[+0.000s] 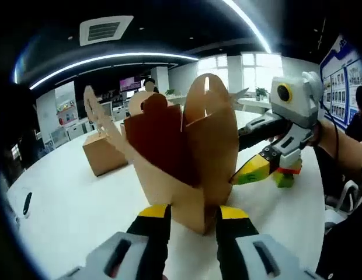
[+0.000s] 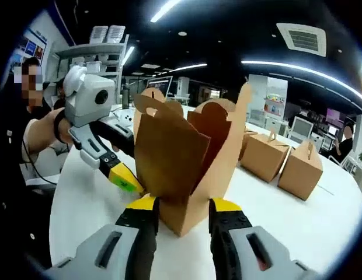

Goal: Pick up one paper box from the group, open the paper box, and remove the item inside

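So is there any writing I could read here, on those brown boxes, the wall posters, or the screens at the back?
No text can be read anywhere.
Open paper box: plain brown card, no print visible.
Closed paper boxes: no print visible.
Blue wall board: rows of small pictures and lines, too small and blurred to read.
Screen at the back: bright picture, no legible words.
Hand-held gripper: yellow pads, no markings visible.

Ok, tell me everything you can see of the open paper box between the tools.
The open paper box is brown kraft card, standing upright on the white table. Its top flaps are spread apart, rounded tabs pointing up, with a shadowed reddish-brown inside; no contents are visible. The left tool and the right tool each straddle a lower corner from opposite sides. Whether they pinch it is unclear.
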Tool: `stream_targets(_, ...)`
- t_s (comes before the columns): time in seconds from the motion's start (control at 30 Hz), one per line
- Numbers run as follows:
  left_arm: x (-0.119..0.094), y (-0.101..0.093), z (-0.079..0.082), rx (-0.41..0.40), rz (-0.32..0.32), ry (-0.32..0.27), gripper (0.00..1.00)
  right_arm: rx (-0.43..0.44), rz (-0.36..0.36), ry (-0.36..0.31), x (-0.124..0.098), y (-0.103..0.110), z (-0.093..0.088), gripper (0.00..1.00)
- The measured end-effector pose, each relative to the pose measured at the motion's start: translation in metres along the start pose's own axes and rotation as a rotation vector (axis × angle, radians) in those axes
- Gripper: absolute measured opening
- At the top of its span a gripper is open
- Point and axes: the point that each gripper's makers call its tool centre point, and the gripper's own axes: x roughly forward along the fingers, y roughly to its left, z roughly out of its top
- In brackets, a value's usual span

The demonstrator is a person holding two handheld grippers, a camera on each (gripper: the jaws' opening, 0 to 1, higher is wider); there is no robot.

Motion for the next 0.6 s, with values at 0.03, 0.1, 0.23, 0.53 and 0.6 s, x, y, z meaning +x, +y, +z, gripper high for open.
stream_targets(0.03,0.001,0.003,0.0,0.007,0.004,0.005,0.32,-0.003,0.003,0.004,0.002,-0.001,0.001,0.34)
stream_targets(0.1,0.004,0.01,0.003,0.008,0.01,0.008,0.32,-0.006,0.002,0.009,0.004,-0.004,0.002,0.34)
stream_targets(0.23,0.008,0.019,0.007,0.019,0.019,0.012,0.31,-0.011,0.0,0.021,0.01,-0.008,0.003,0.34)
stream_targets(0.53,0.025,0.047,0.012,0.008,0.045,0.025,0.31,-0.024,-0.009,0.049,0.027,-0.022,0.007,0.35)
stream_targets(0.6,0.027,0.05,0.012,0.006,0.048,0.026,0.31,-0.024,-0.009,0.054,0.029,-0.025,0.007,0.34)
